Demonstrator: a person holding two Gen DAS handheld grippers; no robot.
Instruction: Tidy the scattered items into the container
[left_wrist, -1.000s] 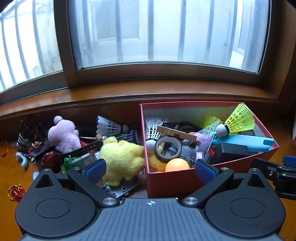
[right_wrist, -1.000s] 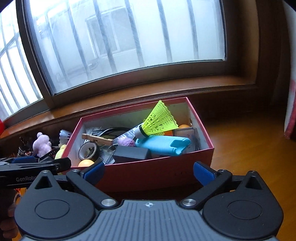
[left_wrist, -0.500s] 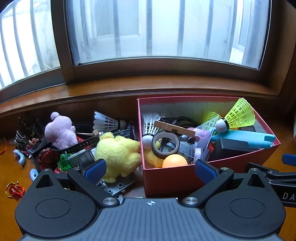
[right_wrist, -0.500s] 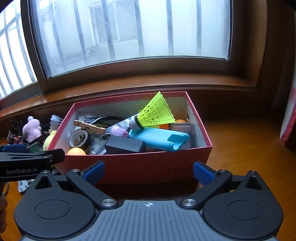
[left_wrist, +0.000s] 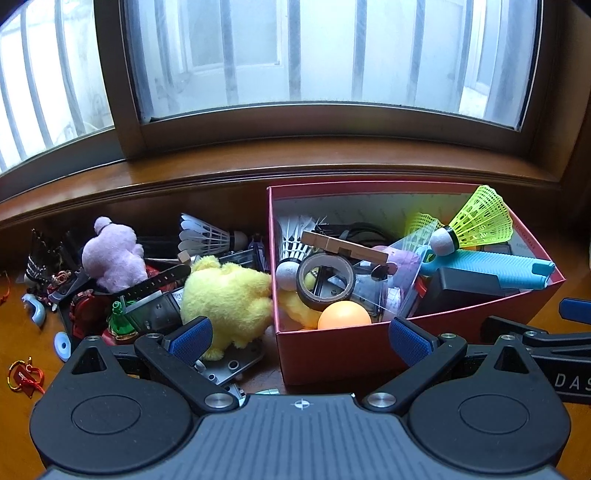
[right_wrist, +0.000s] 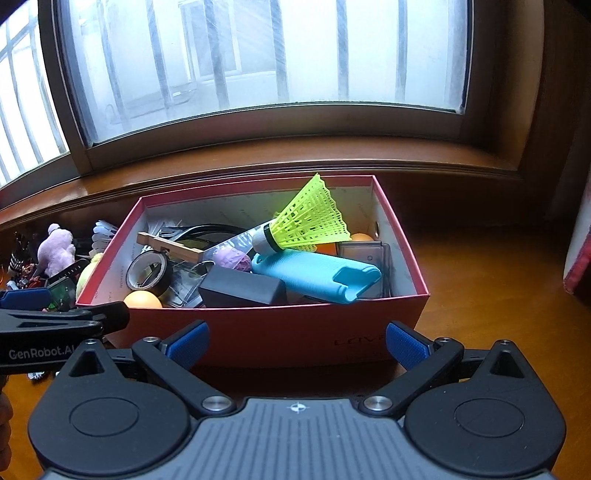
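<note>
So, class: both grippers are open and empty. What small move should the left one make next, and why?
Probably ease the left gripper forward and left onto the yellow plush toy. It lies outside the red box, against its wall, nearest the open jaws.

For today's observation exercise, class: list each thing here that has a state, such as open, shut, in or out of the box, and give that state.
Left gripper: open, empty.
Right gripper: open, empty.
Red box: lidless, nearly full.
Yellow plush: outside, against the box's left wall.
Purple plush: outside.
White shuttlecock: outside, on its side.
Neon shuttlecock: in the box, atop the pile.
</note>
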